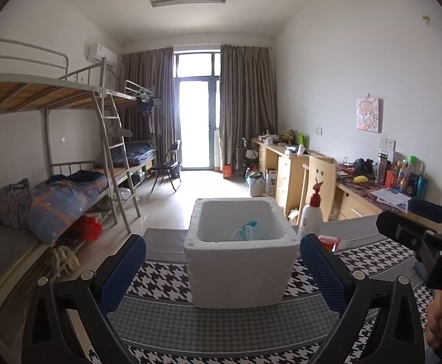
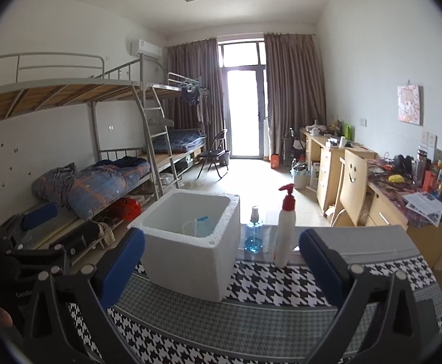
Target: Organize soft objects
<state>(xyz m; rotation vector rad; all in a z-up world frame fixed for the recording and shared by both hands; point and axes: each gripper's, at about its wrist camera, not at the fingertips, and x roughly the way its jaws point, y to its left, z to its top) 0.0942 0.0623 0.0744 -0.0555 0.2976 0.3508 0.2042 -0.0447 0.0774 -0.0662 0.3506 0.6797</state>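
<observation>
Left gripper (image 1: pixel 222 268): jaws apart, empty.
Right gripper (image 2: pixel 221 262): jaws apart, empty.
Foam box (image 1: pixel 239 270): on houndstooth mat (image 1: pixel 221 327), near its far edge.
Blue-white soft item (image 1: pixel 246 231): inside box (partly hidden).
Lotion bottle (image 2: pixel 284 230): beside box.

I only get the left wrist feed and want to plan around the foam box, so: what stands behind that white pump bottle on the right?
Observer: A small spray bottle of blue liquid stands between the foam box and the white pump bottle.
Operator: Is the right gripper holding anything?
Observer: No. The right gripper is open, with nothing between its blue pads.
Operator: Where does the box sit from that side?
Observer: Left of centre, nearer the right gripper's left finger.
</observation>
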